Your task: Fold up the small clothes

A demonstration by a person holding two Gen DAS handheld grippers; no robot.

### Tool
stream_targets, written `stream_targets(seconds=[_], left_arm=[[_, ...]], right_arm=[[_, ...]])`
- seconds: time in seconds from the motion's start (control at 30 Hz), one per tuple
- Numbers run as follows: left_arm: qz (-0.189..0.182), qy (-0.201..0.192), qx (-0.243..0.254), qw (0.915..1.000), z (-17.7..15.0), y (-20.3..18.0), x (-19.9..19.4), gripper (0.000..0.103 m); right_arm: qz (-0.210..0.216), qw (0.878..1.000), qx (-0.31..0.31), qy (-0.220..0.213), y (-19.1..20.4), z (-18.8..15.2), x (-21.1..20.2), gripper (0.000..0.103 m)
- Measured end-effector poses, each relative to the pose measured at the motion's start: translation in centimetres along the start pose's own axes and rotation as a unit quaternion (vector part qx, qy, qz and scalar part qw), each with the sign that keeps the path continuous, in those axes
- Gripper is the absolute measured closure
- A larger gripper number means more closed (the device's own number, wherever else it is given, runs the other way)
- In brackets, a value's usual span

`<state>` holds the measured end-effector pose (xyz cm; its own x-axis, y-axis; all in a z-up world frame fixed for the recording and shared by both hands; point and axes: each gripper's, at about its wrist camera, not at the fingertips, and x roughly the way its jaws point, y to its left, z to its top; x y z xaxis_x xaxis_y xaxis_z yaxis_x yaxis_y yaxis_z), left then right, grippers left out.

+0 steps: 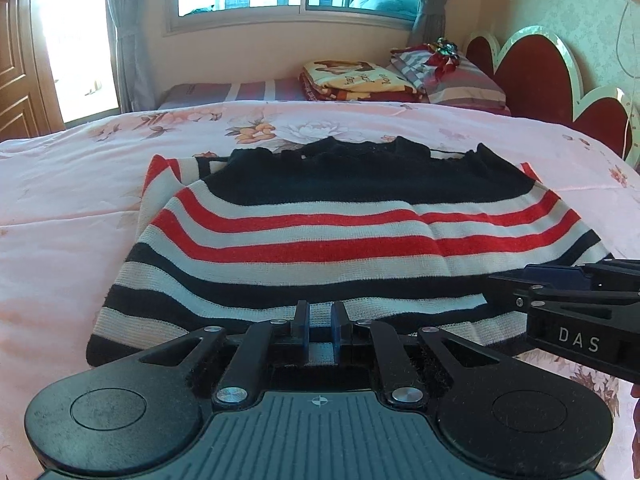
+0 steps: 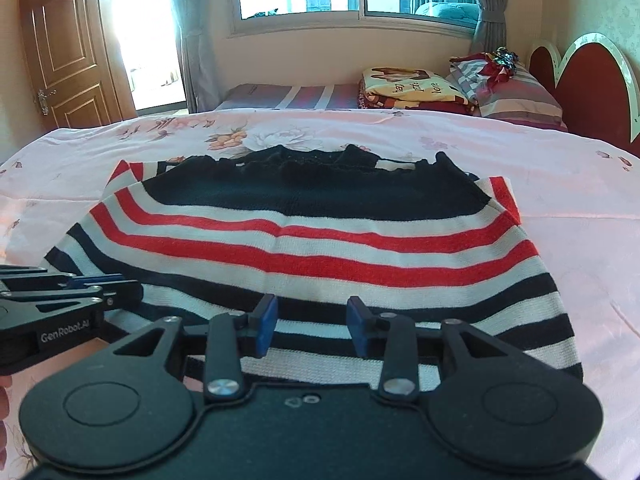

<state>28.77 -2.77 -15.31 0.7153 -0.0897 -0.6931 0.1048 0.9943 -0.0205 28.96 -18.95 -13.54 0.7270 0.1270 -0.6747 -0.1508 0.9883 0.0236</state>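
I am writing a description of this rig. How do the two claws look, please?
Both are black, with two round discs on the body, silver screws and blue pads. The left claw has a ribbed grey plate with a crosshair mark; its side reads "GenRobot.AI". The right claw reads "DAS".

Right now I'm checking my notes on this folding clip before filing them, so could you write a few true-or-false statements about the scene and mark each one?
1. The striped sweater lies on a pink floral bedspread. True.
2. The sweater has green and yellow stripes. False: they are red, white and dark navy or black.
3. The left gripper has its jaws nearly together, over the sweater's near hem. True.
4. The right gripper is clamped fully shut. False: its blue pads stand clearly apart, over the near hem.
5. A folded blanket sits at the far side near the headboard. True.
6. The door is painted white. False: it is brown wood.
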Motion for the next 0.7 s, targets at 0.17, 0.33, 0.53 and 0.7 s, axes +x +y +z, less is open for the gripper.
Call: stream_targets(seconds=[0.17, 0.33, 0.53, 0.7], left_arm=[[-0.004, -0.004, 0.007, 1.0, -1.3, 0.7, 0.5, 0.09], [0.005, -0.008, 0.01, 0.9999, -2.1, 2.2, -0.4, 0.09], [0.024, -0.01, -0.026, 0.9993, -2.5, 4.9, -0.6, 0.09], [0.028, -0.003, -0.027, 0.9992, -2.5, 4.6, -0.2, 0.09]], right_arm=[[-0.025, 1.0, -0.011, 0.014, -0.6, -1.3, 0.6, 0.065], [-0.059, 0.998, 0.001, 0.014, -3.6, -2.4, -0.3, 0.065], [-0.116, 0.993, 0.021, 0.016, -7.6, -3.2, -0.7, 0.065], [-0.116, 0.993, 0.021, 0.024, -7.3, -2.7, -0.7, 0.064]])
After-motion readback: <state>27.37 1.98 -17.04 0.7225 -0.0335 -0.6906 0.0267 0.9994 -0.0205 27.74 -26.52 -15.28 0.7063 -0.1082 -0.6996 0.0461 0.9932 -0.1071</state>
